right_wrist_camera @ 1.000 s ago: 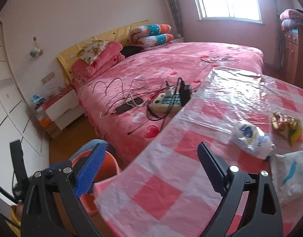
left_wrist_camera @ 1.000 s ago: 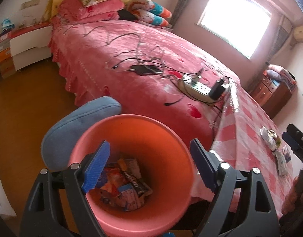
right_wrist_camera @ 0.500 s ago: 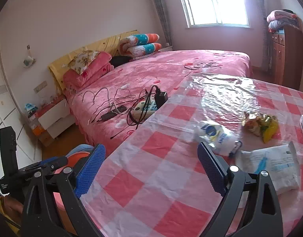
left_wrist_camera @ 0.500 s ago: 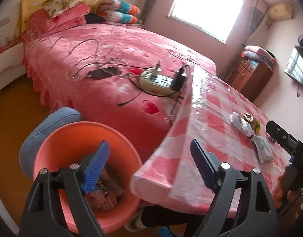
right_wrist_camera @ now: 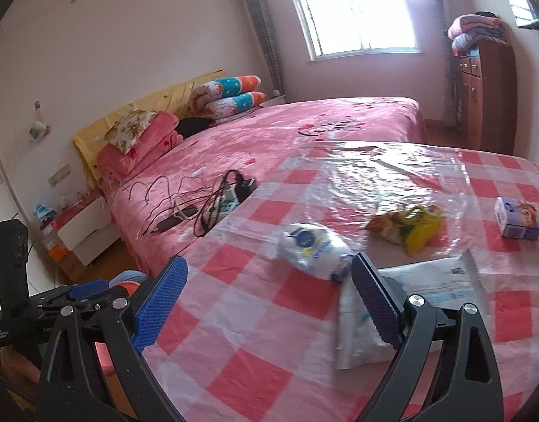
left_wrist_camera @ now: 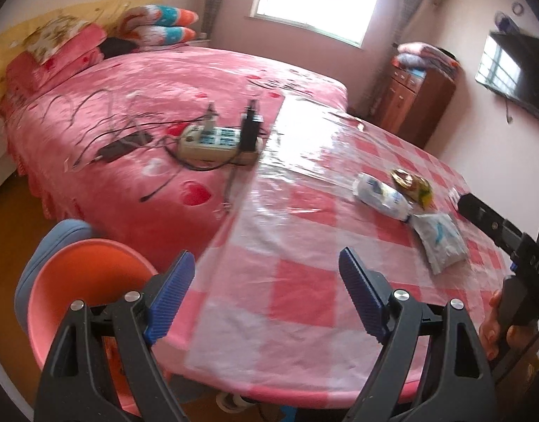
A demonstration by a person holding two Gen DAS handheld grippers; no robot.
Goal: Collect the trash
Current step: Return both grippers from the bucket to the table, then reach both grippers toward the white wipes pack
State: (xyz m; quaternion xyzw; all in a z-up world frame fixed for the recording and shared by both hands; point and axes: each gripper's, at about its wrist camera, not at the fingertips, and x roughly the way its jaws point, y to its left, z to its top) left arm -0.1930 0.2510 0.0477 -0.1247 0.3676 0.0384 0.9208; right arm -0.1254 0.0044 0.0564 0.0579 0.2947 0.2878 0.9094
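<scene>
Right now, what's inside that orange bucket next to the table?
Little shows. The left view catches only the orange bucket's bare inner wall. The left claw, open, and the checked tablecloth's edge cover its bottom, so any contents are hidden.

Glossy plastic table cover [right_wrist_camera: 392, 176], smooth orange plastic bin [left_wrist_camera: 76, 281], crinkled white plastic wrapper [right_wrist_camera: 315, 249], wooden cabinet [right_wrist_camera: 484, 98]
</scene>
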